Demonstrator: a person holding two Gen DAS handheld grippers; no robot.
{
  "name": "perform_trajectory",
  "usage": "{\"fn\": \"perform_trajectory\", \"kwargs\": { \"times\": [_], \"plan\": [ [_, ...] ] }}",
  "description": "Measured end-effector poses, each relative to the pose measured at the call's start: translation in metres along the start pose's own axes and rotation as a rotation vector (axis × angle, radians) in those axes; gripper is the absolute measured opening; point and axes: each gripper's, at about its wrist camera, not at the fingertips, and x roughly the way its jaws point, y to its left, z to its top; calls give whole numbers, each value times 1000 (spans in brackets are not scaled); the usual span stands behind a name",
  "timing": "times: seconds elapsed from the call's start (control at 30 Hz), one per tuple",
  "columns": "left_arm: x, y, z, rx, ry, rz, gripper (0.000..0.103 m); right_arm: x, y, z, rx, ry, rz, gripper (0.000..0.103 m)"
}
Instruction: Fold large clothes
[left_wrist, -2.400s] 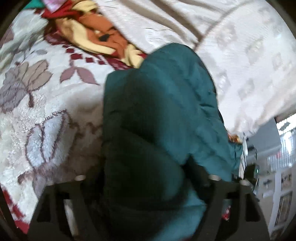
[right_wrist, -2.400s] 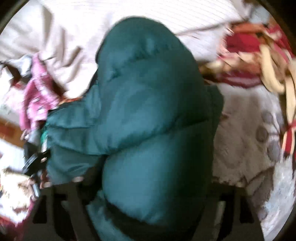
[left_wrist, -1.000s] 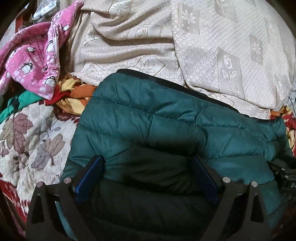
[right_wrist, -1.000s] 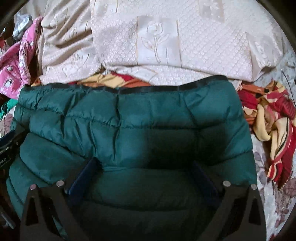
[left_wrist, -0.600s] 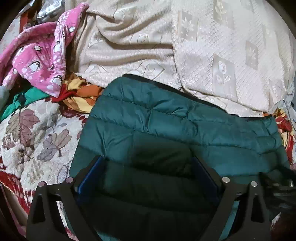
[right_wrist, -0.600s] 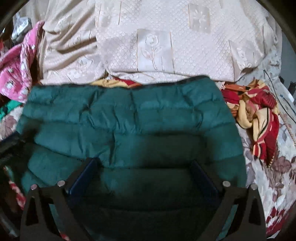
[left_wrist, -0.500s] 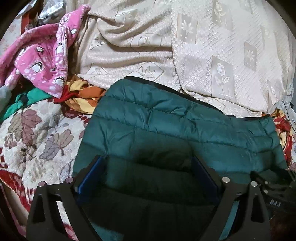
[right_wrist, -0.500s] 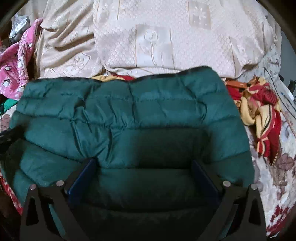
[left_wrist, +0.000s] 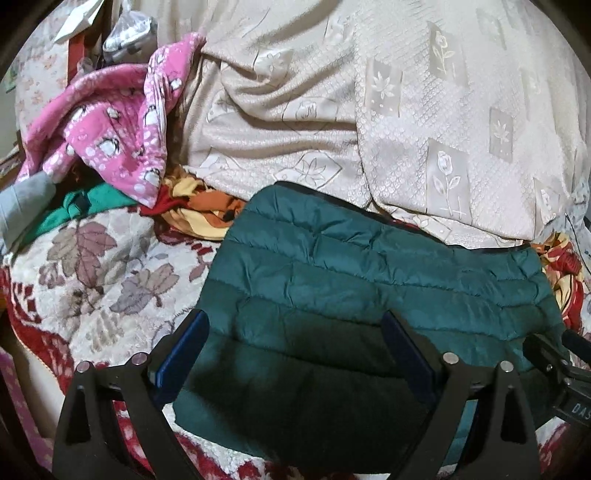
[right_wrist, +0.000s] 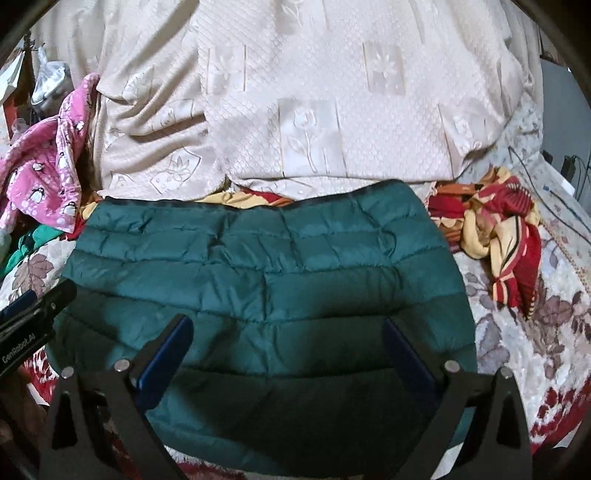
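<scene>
jacket (right_wrist: 266, 273): teal quilted puffer, folded to a rough rectangle, flat on leaf-print blanket (left_wrist: 96, 273) | left gripper (left_wrist: 295, 328): jaws spread, nothing held, over jacket | right gripper (right_wrist: 284, 332): same | behind: cream embossed bedspread (right_wrist: 314, 122), pink fleece (left_wrist: 110, 136)

Teal quilted jacket (left_wrist: 369, 280); pink penguin-print garment (left_wrist: 122, 129).

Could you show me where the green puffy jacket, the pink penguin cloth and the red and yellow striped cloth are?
green puffy jacket (right_wrist: 266, 258): right wrist view, middle quilted panel.
pink penguin cloth (left_wrist: 110, 144): left wrist view, its bunched middle.
red and yellow striped cloth (right_wrist: 509, 243): right wrist view, crumpled centre.
</scene>
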Motion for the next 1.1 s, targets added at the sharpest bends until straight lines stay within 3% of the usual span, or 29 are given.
{"fn": "perform_trajectory", "kwargs": {
  "times": [0.2,1.1],
  "plan": [
    [-17,-5,-3,11,-43,-4,65,-12,6,-3,-18,-25,-13,103],
    [-10,-19,-12,49,-13,4,62,-5,3,-9,-7,-10,-21,103]
  ]
}}
